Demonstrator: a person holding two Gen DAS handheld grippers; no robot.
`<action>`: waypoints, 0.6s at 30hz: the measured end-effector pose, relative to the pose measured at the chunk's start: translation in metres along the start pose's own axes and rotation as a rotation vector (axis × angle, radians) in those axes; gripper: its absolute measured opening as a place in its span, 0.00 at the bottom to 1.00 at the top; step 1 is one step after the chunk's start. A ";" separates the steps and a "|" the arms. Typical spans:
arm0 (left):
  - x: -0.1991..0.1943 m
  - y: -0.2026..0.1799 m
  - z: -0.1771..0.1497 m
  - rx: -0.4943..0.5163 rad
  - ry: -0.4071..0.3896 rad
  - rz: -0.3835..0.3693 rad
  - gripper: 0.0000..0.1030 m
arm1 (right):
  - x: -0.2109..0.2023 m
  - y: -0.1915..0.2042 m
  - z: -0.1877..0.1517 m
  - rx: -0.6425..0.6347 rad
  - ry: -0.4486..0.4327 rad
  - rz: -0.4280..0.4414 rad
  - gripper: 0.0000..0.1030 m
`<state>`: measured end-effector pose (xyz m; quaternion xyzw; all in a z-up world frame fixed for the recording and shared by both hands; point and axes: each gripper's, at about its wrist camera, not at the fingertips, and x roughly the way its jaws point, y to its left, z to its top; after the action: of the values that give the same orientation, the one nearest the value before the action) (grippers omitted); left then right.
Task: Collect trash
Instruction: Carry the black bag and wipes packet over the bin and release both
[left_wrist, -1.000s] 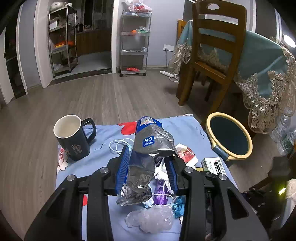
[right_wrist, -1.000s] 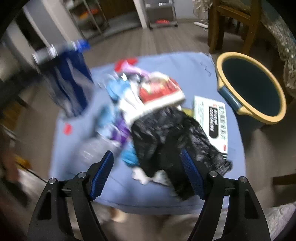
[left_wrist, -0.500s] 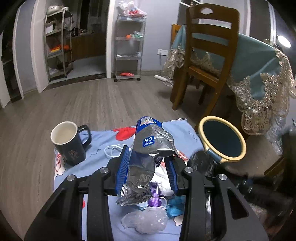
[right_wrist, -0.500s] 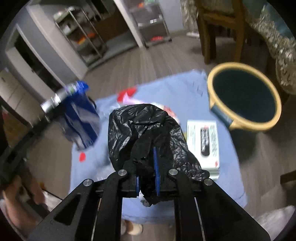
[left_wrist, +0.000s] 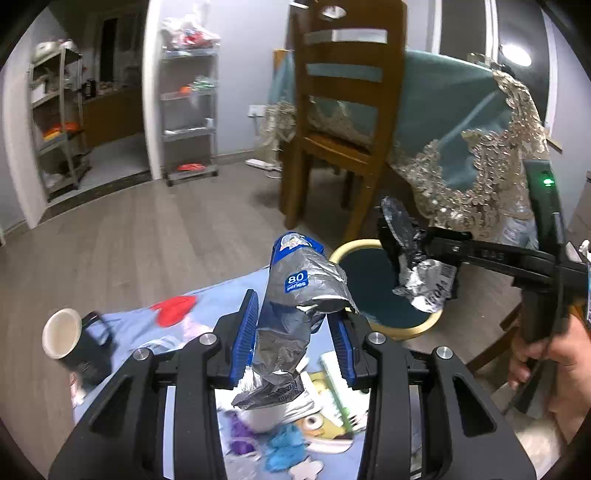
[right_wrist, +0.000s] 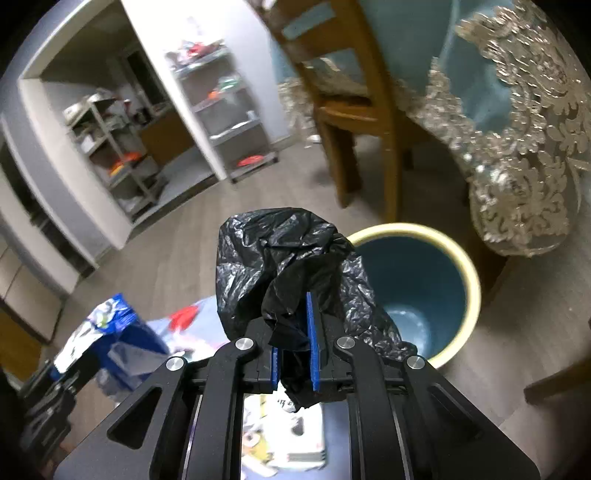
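Note:
My left gripper (left_wrist: 295, 336) is shut on a crumpled silver and blue snack bag (left_wrist: 299, 295), held above the blue cloth (left_wrist: 207, 306). My right gripper (right_wrist: 294, 339) is shut on a crumpled black plastic bag (right_wrist: 280, 258), lifted beside the round bin (right_wrist: 436, 295) with a cream rim and teal inside. From the left wrist view, that black bag (left_wrist: 406, 243) hangs over the bin (left_wrist: 373, 280), and a hand (left_wrist: 550, 354) holds the right gripper. More trash lies on the cloth below: blue and purple scraps (left_wrist: 284, 446) and a white box (right_wrist: 306, 439).
A dark mug (left_wrist: 74, 343) stands at the cloth's left edge. A wooden chair (left_wrist: 343, 122) and a table with a teal lace-edged cloth (left_wrist: 461, 147) stand behind the bin. Metal shelves (left_wrist: 188, 110) are at the back wall.
My right gripper closed on the black bag, lifted it off the cloth and carried it over the bin. My left gripper, still holding the snack bag, rose and swung toward the bin.

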<state>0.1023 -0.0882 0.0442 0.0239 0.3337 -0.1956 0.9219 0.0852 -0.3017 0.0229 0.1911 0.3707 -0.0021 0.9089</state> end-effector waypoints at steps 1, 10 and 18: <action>0.006 -0.004 0.003 0.001 0.006 -0.012 0.37 | 0.007 -0.009 0.006 0.015 0.001 -0.017 0.13; 0.081 -0.041 0.023 0.017 0.090 -0.111 0.37 | 0.056 -0.081 0.020 0.142 0.118 -0.064 0.13; 0.140 -0.085 0.033 0.054 0.130 -0.207 0.37 | 0.076 -0.123 0.016 0.257 0.165 -0.077 0.13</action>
<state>0.1887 -0.2202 -0.0099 0.0268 0.3880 -0.2965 0.8722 0.1334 -0.4110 -0.0604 0.2910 0.4480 -0.0686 0.8426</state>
